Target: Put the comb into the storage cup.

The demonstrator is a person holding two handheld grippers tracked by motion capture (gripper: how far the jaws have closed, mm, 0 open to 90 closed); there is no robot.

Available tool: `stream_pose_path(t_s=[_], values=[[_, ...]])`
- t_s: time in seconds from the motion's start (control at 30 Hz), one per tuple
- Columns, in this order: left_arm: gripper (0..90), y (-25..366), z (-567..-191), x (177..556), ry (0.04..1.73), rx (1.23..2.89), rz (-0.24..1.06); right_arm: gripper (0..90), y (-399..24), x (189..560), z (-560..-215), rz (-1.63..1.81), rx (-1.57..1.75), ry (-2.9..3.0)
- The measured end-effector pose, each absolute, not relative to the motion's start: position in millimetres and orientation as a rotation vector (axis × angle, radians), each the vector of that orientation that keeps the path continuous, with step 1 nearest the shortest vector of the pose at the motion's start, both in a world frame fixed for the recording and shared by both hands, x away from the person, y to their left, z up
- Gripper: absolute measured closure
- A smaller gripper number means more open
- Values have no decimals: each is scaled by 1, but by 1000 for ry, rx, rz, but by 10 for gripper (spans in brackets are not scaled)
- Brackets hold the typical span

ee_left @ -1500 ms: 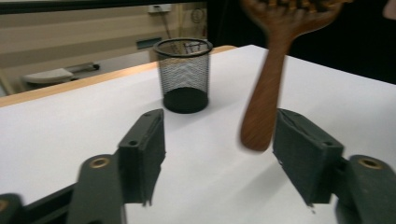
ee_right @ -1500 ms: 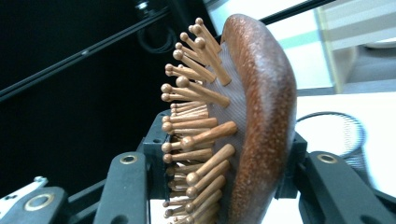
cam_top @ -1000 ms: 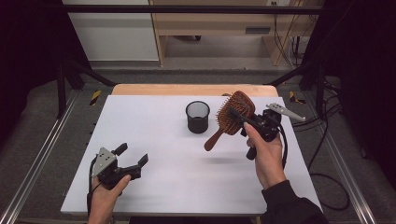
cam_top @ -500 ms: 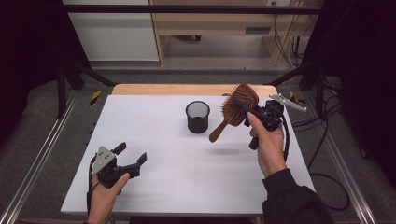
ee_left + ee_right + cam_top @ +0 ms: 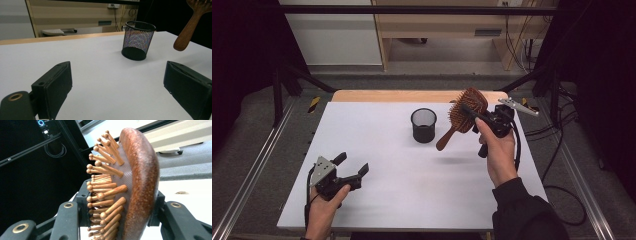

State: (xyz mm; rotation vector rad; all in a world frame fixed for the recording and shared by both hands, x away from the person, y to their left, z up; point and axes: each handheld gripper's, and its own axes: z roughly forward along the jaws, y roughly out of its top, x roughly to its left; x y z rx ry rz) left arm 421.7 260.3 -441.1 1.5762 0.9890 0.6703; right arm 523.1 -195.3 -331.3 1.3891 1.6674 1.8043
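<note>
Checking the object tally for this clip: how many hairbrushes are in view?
1. The brown wooden paddle hairbrush with wooden bristles is clamped by its head in the right gripper, lifted above the white table, its handle angling down toward the black mesh cup. Nothing suggests a hidden one.

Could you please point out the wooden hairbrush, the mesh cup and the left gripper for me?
wooden hairbrush (image 5: pixel 468 108), high view, on its bristled head.
mesh cup (image 5: pixel 423 128), high view, on its side wall.
left gripper (image 5: pixel 352 165), high view, between its open fingertips.
</note>
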Motion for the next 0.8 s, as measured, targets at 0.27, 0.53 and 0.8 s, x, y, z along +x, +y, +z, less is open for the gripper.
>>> stream_pose_path(t_s=[0.27, 0.53, 0.8], values=[[75, 260, -441, 421, 987, 1577, 669, 515, -196, 527, -312, 1764, 1348, 1668], [70, 260, -441, 421, 978, 1582, 677, 515, -195, 536, -288, 1758, 1318, 1628], [30, 259, -440, 421, 975, 1573, 683, 514, -191, 550, -263, 1774, 1298, 1564]])
